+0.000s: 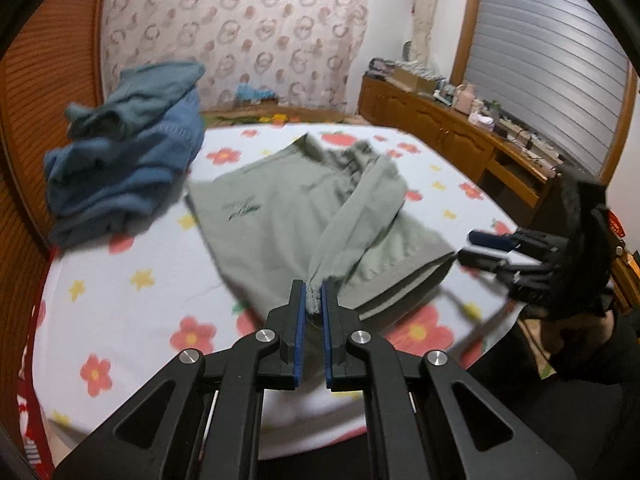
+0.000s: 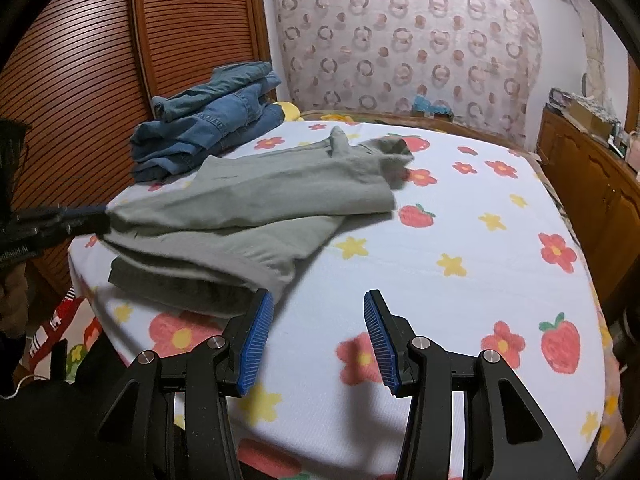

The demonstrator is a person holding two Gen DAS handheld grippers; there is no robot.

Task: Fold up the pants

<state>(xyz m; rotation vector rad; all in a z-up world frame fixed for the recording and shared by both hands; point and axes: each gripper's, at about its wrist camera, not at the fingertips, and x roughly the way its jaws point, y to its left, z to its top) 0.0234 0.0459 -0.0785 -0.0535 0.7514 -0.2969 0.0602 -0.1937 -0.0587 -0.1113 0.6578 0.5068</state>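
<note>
Holding a corner of the soft grey-green cotton pants (image 1: 280, 216), the left gripper (image 1: 313, 296) has its blue-padded fingers (image 1: 300, 304) pinched tight on the cloth. A thin strip of the fabric runs up from the pants into that pinch, so this end is lifted off the bed.

The pants lie in the middle of the bed with the white sheet printed with red flowers, yellow stars and strawberries (image 2: 460, 240). They look partly folded, with one layer lying over another. One dark edge hangs close to the near side of the bed.

The right gripper (image 2: 318, 320) hangs over the bare sheet, just beside the near edge of the pants. Its fingers (image 2: 256, 336) stand about half open, and nothing is between them. The left finger is very near the cloth, but I cannot tell if it touches.

A pile of folded blue denim jeans (image 2: 208, 128) sits at the far left corner of the bed, apart from the pants.

I think the step in hand is carrying the pinched end across to make the next fold. The next move likely needs the left gripper to bring that end over the rest of the pants and lay it flat. The right gripper could take the other corner or hold the pants down, so the layers do not slide.
</note>
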